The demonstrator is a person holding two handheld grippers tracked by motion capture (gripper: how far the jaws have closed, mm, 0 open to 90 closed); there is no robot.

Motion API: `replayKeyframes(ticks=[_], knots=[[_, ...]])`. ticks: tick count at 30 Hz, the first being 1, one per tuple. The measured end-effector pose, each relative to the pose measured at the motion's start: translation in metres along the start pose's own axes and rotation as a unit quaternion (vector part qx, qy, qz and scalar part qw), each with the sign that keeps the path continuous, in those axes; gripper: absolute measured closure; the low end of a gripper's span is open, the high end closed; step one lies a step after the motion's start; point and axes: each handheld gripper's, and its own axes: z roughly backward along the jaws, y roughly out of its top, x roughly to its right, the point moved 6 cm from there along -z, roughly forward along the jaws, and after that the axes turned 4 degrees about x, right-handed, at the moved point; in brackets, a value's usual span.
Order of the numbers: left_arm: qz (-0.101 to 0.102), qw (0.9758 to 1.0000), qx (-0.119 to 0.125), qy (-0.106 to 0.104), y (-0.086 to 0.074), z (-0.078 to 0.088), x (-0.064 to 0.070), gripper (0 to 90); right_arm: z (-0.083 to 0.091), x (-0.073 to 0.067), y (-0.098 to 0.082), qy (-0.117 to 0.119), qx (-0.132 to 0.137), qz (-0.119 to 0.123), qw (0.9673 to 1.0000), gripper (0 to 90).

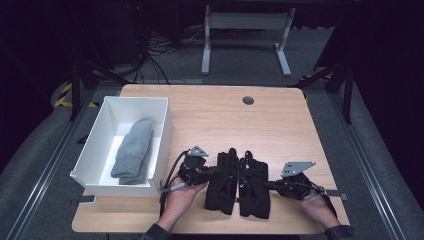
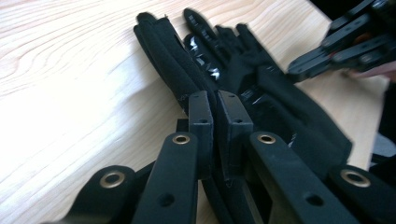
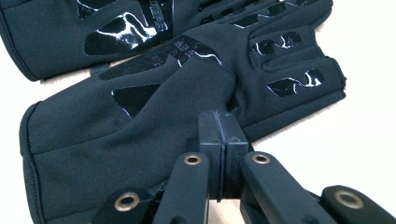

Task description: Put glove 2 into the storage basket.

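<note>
Black gloves [image 1: 239, 182] are laid side by side at the bench [image 1: 280, 125] front. Left tool [image 1: 212, 172] and right tool [image 1: 265, 185] are pinched on their outer edges; grips should be kept firm and lifted evenly.

Light wooden worktop [image 1: 280, 125] with round grommet [image 1: 248, 100] at twelve o'clock, grey carpeted floor [image 1: 380, 165], white desk frame [image 1: 245, 35] beyond, cables [image 1: 160, 50] at eleven o'clock, dark surroundings

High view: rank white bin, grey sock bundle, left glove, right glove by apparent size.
1. white bin
2. grey sock bundle
3. left glove and right glove: they look about alike, so no ranking between them. Bundle versus one glove is also close.
</note>
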Motion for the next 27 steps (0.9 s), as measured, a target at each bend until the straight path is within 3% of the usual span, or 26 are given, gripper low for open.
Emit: replayKeyframes(ticks=[7, 14, 27], knots=[[-0.007, 1.0000, -0.001, -0.007, 0.003, -0.001, 0.004, 87.3, -0.009, -0.005, 0.005, 0.008, -0.003, 0.007, 0.9999, 90.0], [-0.013, 0.9997, 0.013, -0.018, 0.014, 0.004, 0.012, 88.0, -0.020, -0.014, 0.012, 0.020, -0.005, 0.016, 0.9997, 90.0], [-0.012, 0.9991, 0.018, -0.038, 0.023, -0.002, 0.020, 88.2, -0.039, -0.023, 0.025, 0.031, -0.001, 0.023, 0.9993, 90.0]])
